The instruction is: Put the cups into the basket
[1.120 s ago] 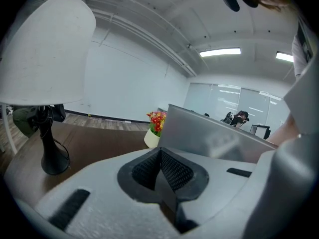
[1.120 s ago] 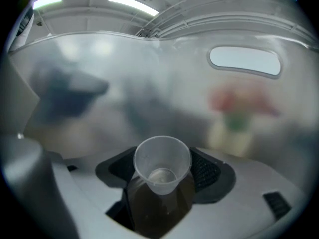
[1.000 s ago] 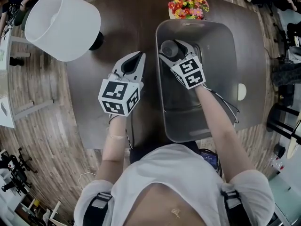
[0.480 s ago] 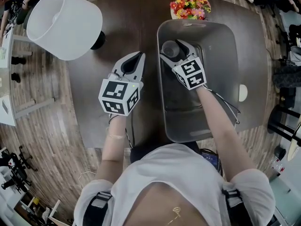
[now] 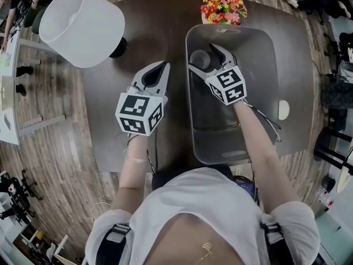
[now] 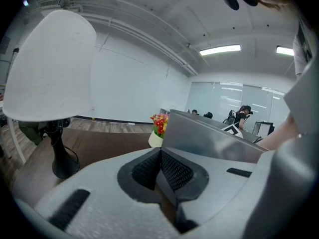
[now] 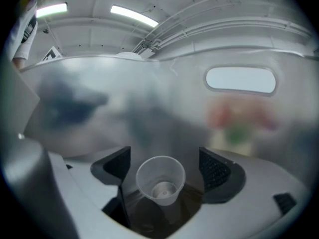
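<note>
A clear plastic cup (image 5: 197,58) stands upright at the far end inside the grey plastic basket (image 5: 265,37) on the dark table. My right gripper (image 5: 205,57) reaches into the basket with the cup (image 7: 160,179) between its jaws. The jaws have just been opening, and its pads (image 7: 215,171) stand apart from the cup's sides, so this gripper (image 7: 164,166) is open. My left gripper (image 5: 165,65) hovers over the table just left of the basket, shut with nothing in it; its pads (image 6: 160,156) meet.
A lamp with a white shade (image 5: 81,26) stands at the table's (image 5: 143,32) far left. A pot of red and pink flowers (image 5: 220,3) sits behind the basket. A small white disc (image 5: 283,108) lies to its right. The basket wall (image 7: 149,93) fills the right gripper view.
The right gripper's jaws have spread wider and come off the cup, which stays in the basket. The left gripper has kept still.
</note>
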